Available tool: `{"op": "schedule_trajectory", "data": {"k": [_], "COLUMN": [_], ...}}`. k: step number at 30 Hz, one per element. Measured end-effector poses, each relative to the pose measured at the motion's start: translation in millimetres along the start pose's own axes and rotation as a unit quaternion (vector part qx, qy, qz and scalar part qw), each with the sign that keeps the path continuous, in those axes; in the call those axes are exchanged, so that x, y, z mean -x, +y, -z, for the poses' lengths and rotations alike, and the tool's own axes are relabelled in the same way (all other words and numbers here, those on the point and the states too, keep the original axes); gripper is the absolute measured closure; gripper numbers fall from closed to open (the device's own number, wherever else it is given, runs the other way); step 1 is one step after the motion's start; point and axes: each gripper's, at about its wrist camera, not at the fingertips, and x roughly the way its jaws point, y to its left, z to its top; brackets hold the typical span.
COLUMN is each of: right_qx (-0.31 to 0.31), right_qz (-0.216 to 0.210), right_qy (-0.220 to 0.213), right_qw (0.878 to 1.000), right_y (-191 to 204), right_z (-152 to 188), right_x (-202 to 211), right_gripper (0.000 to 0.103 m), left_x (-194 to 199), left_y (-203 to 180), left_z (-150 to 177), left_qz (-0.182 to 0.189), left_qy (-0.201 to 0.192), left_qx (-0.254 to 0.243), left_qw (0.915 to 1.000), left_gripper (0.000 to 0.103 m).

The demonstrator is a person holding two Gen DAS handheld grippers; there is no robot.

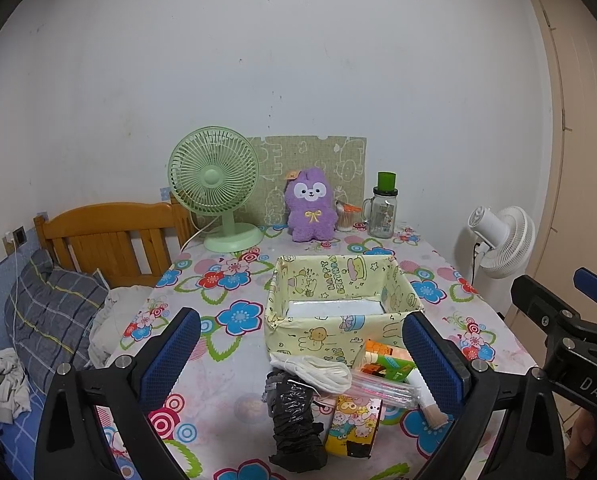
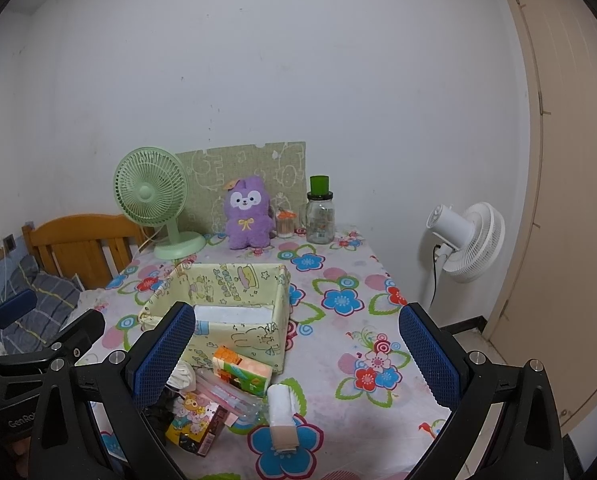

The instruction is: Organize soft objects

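Two tools hover above the flower-patterned tabletop (image 1: 226, 312), each with its blue-padded fingers spread wide and gripping nothing: the left tool (image 1: 304, 354) and the right tool (image 2: 306, 354). The landmark is an open yellow cartoon-print box (image 1: 338, 300), sitting mid-tabletop. Just in front of it lies a small heap: a folded white cloth (image 1: 318, 370), a crumpled black plastic bag (image 1: 296, 424), an orange-and-green tissue pack (image 2: 242, 370), a yellow cartoon-printed carton (image 2: 196, 424) and a rolled white-and-beige sock (image 2: 282, 416). Behind the box, against the wall, sits a purple plush bunny (image 1: 310, 208), flanked by a pale green desk fan (image 1: 214, 188).
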Motion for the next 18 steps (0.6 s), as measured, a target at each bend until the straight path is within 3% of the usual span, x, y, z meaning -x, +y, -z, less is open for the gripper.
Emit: {"op": "schedule_trajectory", "data": {"k": [18], "right_qx": [0.0], "right_qz": [0.0], "right_qy": [-0.001], "right_qw": [1.0], "right_y": [1.0], "right_z": [0.3], "right_x": [-1.4], "right_gripper": [0.0], "left_x": [-2.3], "left_y": [-0.3], "left_z": [-0.6], "left_qz": [0.0], "left_qy": [0.001], "left_qx": [-0.002], "left_qw": [1.0], "left_gripper": [0.003]}}
